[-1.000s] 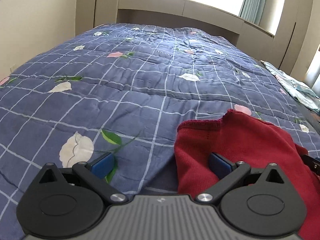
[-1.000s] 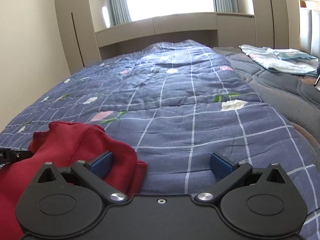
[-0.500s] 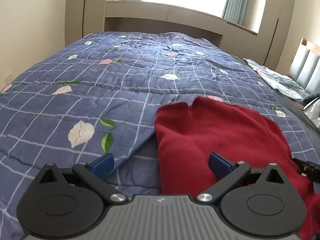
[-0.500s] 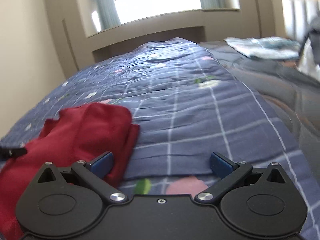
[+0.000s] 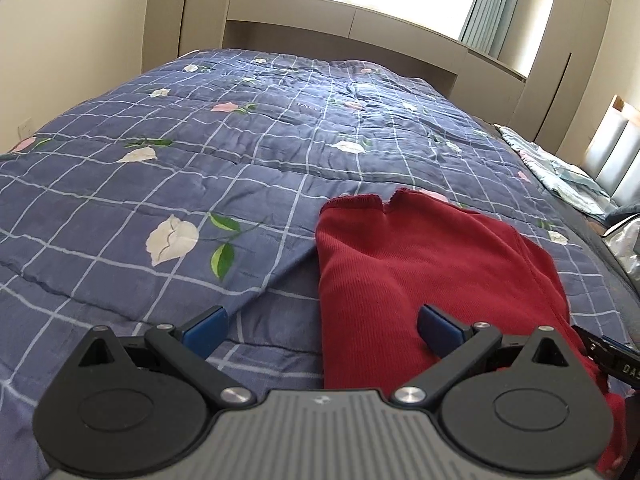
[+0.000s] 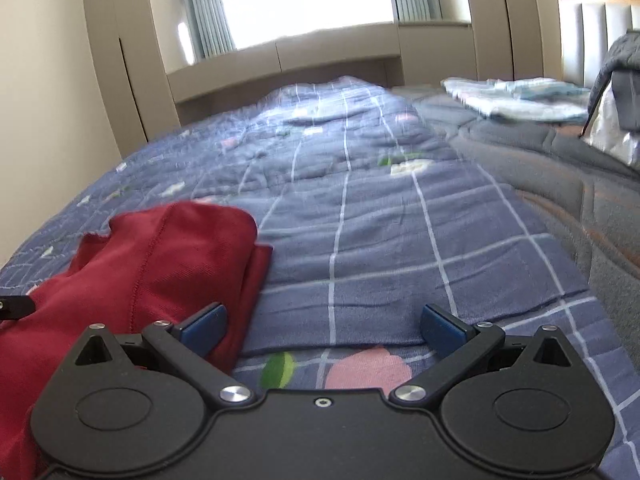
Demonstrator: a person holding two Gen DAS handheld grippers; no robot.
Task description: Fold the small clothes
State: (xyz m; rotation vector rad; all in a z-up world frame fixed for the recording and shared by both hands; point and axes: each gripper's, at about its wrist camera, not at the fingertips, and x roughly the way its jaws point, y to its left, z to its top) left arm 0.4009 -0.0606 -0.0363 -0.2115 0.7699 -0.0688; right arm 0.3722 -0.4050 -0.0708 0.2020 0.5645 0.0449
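A small dark red knit garment [image 5: 420,264] lies folded on the blue checked floral quilt [image 5: 200,160]. My left gripper [image 5: 322,330] is open over the garment's near left edge; its right finger sits above the red cloth, its left finger above the quilt. In the right wrist view the garment [image 6: 160,264] lies at lower left. My right gripper [image 6: 322,330] is open and empty; its left finger is by the garment's right edge, the rest over the quilt [image 6: 380,248]. The tip of the other gripper [image 5: 612,360] shows at the garment's right side.
The bed runs to a beige headboard ledge [image 5: 360,32] under a window. Light blue folded clothes [image 6: 520,100] lie on a grey blanket [image 6: 560,184] at the right. A wall [image 5: 60,60] flanks the bed's left side.
Both grippers have drawn back and lifted from the red garment, which now lies flatter on the quilt. The right wrist view has swung to the right.
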